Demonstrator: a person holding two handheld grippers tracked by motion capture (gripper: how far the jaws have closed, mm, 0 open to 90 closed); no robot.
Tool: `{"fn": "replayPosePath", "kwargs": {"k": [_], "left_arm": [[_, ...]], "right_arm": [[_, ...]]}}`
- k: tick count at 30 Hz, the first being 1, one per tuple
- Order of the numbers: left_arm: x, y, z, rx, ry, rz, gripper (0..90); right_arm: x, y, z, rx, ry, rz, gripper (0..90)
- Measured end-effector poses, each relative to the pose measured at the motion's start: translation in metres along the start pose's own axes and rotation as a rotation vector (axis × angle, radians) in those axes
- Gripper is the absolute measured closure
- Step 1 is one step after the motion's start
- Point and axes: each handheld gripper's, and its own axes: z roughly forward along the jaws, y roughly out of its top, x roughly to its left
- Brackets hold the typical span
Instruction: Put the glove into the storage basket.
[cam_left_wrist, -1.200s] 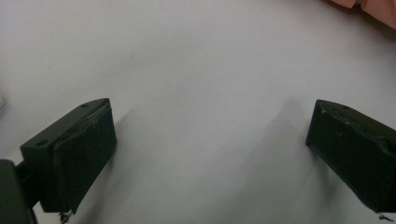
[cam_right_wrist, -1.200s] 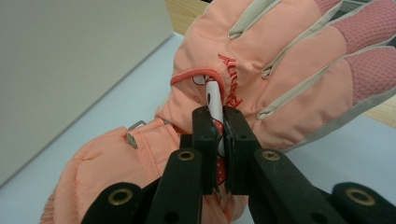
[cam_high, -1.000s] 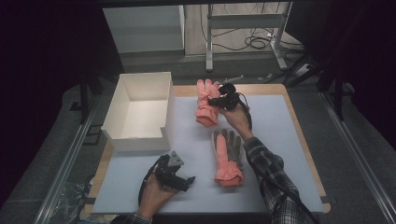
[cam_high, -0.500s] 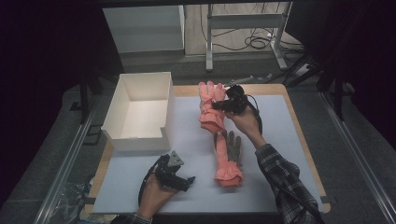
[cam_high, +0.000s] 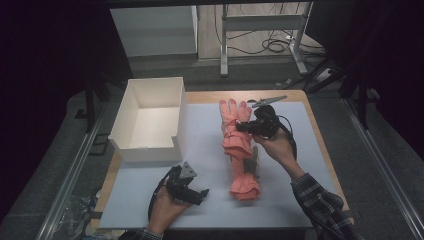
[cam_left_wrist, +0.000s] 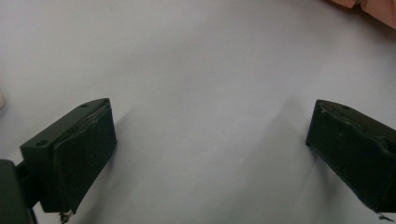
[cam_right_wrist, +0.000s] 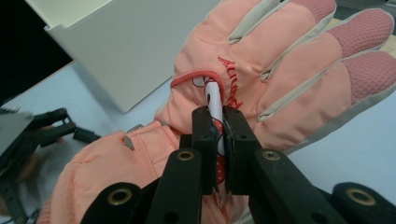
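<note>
The high view is dim, with very dark surroundings; light falls mostly on the pale table mat (cam_high: 300, 200) and the white box (cam_high: 150, 120). The left gripper view is bright, soft and a little washed out, with faint shadows under the jaws. The right gripper view is sharp at the pink glove (cam_right_wrist: 280, 70).

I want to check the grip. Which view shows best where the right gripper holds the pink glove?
The right gripper view: the right gripper pinches a patch on the pink glove. The high view shows it small; the left gripper view shows a corner.
</note>
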Motion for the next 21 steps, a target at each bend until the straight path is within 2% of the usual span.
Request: {"fn": "replayPosePath", "kwargs": {"k": [11,21], "left_arm": [[0.0,0.0,0.0,0.001,0.001,0.001,1.4],[0.0,0.0,0.0,-0.003,0.002,-0.002,1.4]], "right_arm": [[0.02,-0.033,-0.025,0.01,0.013,0.007,84.4],[0.036,-0.072,-0.033,0.03,0.014,0.042,84.0]]}}
